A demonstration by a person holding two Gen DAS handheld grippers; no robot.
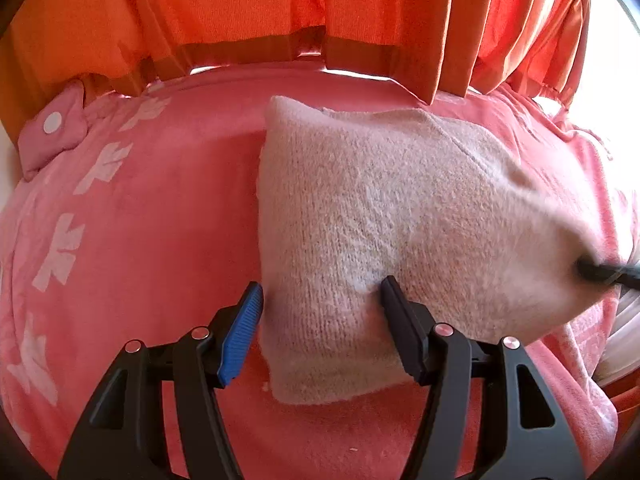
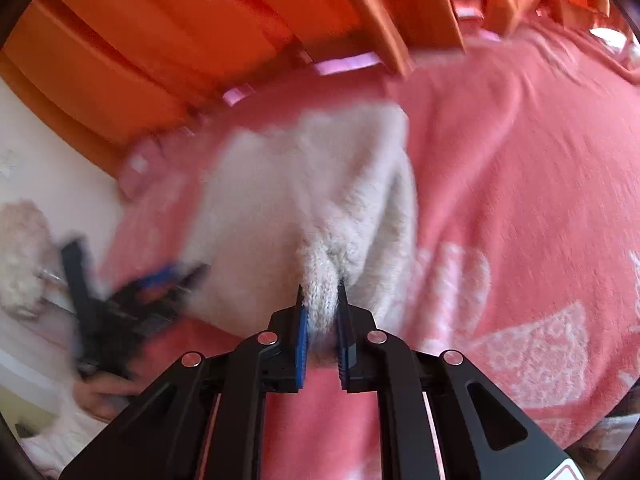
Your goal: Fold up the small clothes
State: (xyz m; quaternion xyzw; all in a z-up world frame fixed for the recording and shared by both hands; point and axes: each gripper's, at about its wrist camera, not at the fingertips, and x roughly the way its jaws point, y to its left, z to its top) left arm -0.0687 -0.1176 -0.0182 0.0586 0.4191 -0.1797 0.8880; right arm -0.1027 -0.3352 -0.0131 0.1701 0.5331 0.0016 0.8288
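A small cream knitted garment (image 1: 380,220) lies on a pink towel (image 1: 140,240). My left gripper (image 1: 322,292) is open, its jaws spread over the garment's near left part; the black right finger (image 1: 400,320) rests on the knit, the blue-padded left finger (image 1: 244,332) sits at its left edge. My right gripper (image 2: 320,300) is shut on a bunched corner of the garment (image 2: 312,208) and lifts it off the towel. The right gripper's tips (image 1: 600,272) show at the garment's right corner in the left wrist view. The left gripper (image 2: 152,284) shows blurred in the right wrist view.
Orange pleated curtains (image 1: 280,8) hang behind the towel's far edge. The towel carries white printed shapes (image 1: 60,252) along its left side. A pink fabric flap with a white snap (image 1: 54,124) lies at the far left. A fluffy white object (image 2: 20,256) sits at the left.
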